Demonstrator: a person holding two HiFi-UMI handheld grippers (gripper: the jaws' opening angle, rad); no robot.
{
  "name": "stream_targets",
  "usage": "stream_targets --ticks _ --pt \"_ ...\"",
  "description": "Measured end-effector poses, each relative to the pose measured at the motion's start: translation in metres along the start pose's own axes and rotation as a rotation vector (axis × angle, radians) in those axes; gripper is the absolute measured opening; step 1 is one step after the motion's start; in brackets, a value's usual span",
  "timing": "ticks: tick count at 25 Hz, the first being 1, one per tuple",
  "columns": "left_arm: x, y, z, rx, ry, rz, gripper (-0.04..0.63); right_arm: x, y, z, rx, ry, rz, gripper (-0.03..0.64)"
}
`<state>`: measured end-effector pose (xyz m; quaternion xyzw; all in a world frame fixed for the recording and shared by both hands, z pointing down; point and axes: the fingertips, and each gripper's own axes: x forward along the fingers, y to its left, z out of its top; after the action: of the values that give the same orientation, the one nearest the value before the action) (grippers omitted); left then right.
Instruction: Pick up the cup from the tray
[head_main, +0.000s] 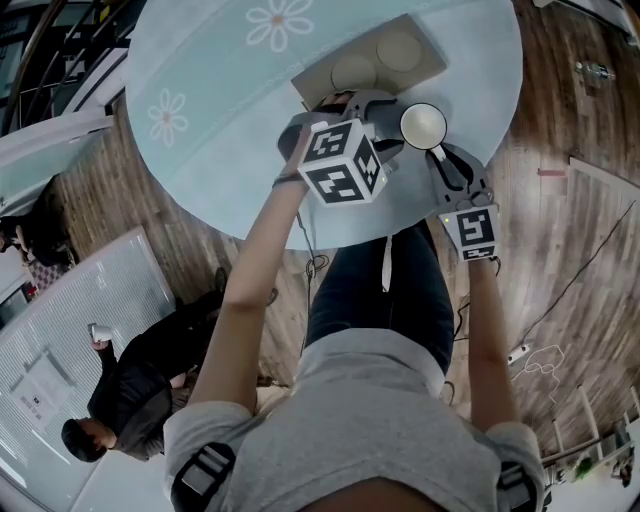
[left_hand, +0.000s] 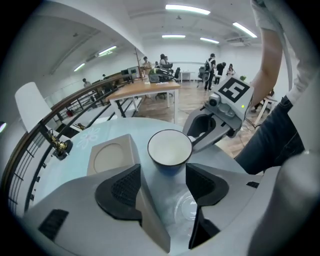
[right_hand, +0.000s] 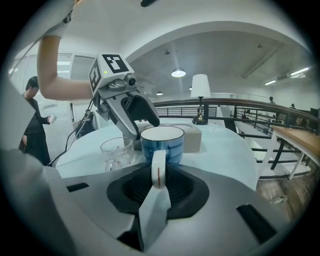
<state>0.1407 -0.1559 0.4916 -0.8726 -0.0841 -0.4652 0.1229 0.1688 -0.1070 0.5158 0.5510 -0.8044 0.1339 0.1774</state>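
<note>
The round pale-blue table is carrying the beige tray at its far side, with both round recesses lying bare. The left gripper is hovering with its jaws spread wide and gripping nothing, a clear glass sitting below the gap. The right gripper is pinching the blue cup by its handle, jaws nearly together. The cup is off the tray, just beside its near edge; I can't tell whether it is touching the table. I'm thinking a good lift means holding the rim level, squeezing firmly on that thin handle, and steering clear of the glass and the other gripper.
</note>
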Motion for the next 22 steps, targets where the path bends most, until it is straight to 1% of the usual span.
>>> stream_targets --ticks 3,7,8,9,11,14,17,19,21,22 --pt "-0.012 0.006 0.002 -0.087 -0.075 0.012 0.29 -0.001 -0.002 0.002 0.055 -0.001 -0.014 0.061" --pt "-0.034 0.018 0.007 -0.241 -0.207 0.052 0.29 -0.007 -0.003 0.009 0.102 -0.03 -0.021 0.079" --pt "-0.039 0.02 0.008 -0.275 -0.234 0.065 0.29 -0.01 -0.004 0.012 0.108 -0.039 -0.023 0.099" --pt "-0.044 0.022 0.009 -0.298 -0.26 0.078 0.29 -0.013 -0.005 0.016 0.111 -0.046 -0.027 0.104" --pt "-0.052 0.026 0.01 -0.321 -0.308 0.102 0.29 -0.019 -0.005 0.025 0.105 -0.059 -0.043 0.115" --pt "-0.069 0.031 0.008 -0.355 -0.357 0.145 0.29 -0.027 -0.004 0.047 0.098 -0.099 -0.064 0.115" --pt "-0.085 0.034 0.012 -0.388 -0.414 0.199 0.274 -0.034 -0.006 0.079 0.083 -0.167 -0.078 0.115" --pt "-0.097 0.034 0.018 -0.415 -0.462 0.236 0.249 -0.037 -0.008 0.105 0.066 -0.222 -0.092 0.114" --pt "-0.112 0.034 0.021 -0.443 -0.508 0.282 0.218 -0.035 -0.006 0.131 0.059 -0.27 -0.108 0.084" --pt "-0.121 0.035 0.021 -0.457 -0.531 0.31 0.199 -0.033 -0.003 0.144 0.062 -0.291 -0.113 0.051"
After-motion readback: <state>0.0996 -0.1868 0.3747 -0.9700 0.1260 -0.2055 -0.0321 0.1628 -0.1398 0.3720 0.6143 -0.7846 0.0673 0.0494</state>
